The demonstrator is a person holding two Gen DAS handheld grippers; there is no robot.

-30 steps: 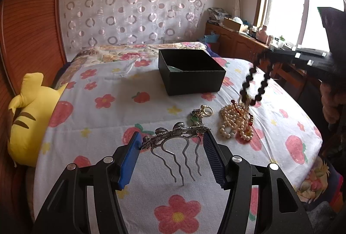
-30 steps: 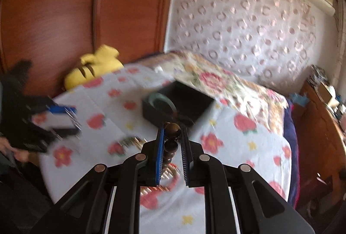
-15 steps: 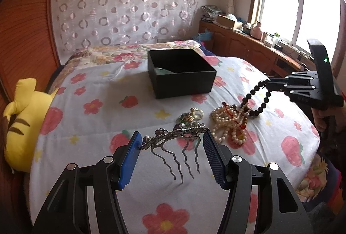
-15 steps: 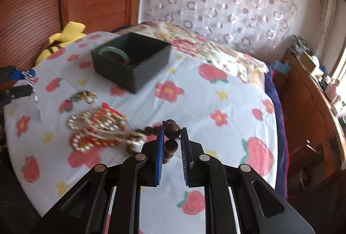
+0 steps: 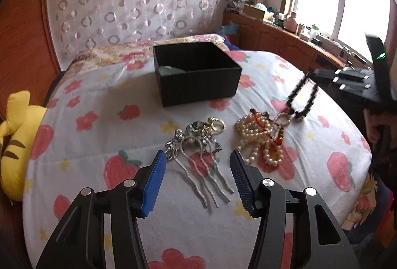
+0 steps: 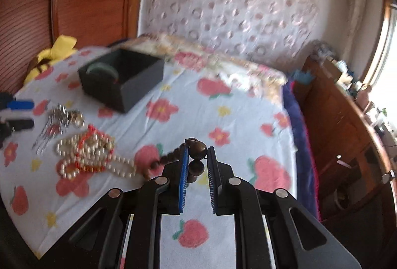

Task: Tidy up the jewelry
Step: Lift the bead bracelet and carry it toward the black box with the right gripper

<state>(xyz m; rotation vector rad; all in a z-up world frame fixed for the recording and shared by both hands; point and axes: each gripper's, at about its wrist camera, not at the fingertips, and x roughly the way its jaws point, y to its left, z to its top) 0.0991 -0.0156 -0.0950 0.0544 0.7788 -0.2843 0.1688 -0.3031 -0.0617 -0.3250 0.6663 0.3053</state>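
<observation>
Dark bead strand [image 6: 196, 157] pinched in right gripper [image 6: 197, 159].

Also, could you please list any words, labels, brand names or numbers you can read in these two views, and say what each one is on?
None can be read.
The black box and both grippers show no lettering.
Items on the window ledge are too small and blurred to tell.

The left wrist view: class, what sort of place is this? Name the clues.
Most likely a home bedroom: a bed under a floral quilt, a wooden headboard behind a yellow plush toy, and a cluttered wooden cabinet below the window.
</observation>
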